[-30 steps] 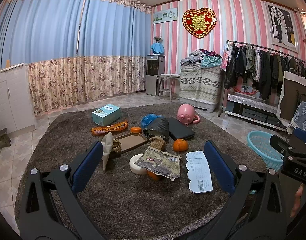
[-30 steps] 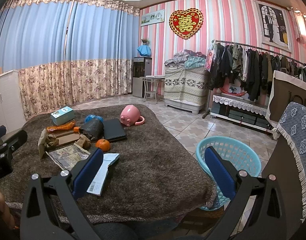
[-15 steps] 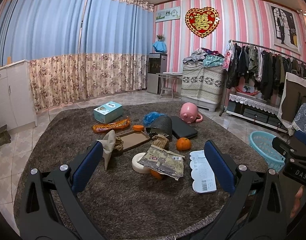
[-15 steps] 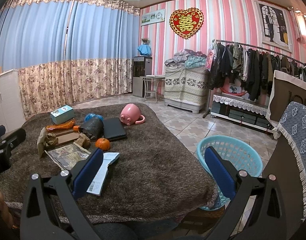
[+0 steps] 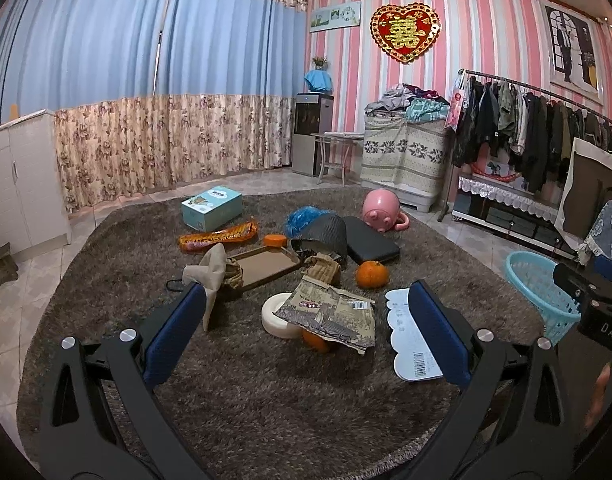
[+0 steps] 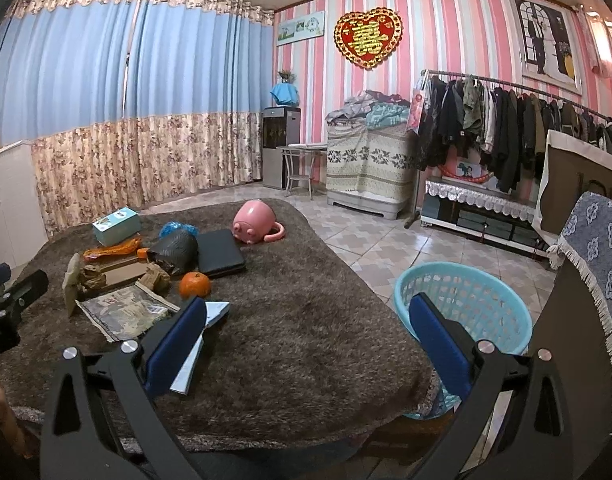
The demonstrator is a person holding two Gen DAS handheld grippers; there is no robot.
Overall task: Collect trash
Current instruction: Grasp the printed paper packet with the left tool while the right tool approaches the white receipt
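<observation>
Litter lies on a brown shag-covered table (image 5: 266, 400): a printed wrapper (image 5: 329, 314) over a white roll (image 5: 276, 314), a white label sheet (image 5: 409, 344), crumpled tan paper (image 5: 212, 270), an orange snack packet (image 5: 218, 236) and a dark bag (image 5: 323, 236). My left gripper (image 5: 306, 344) is open and empty, hovering just short of the wrapper. My right gripper (image 6: 306, 344) is open and empty over the table's right part, between the label sheet (image 6: 198, 344) and a light-blue basket (image 6: 465, 304) on the floor.
Two oranges (image 5: 371, 274), a brown tray (image 5: 266, 266), a teal box (image 5: 212, 208), a black case (image 5: 369, 240) and a pink piggy bank (image 5: 381, 210) also sit on the table. A clothes rack (image 6: 505, 128) and low cabinet stand at right.
My left gripper has eased forward and tilted slightly, so the litter sits a little nearer. My right gripper has barely moved. Both stay open.
</observation>
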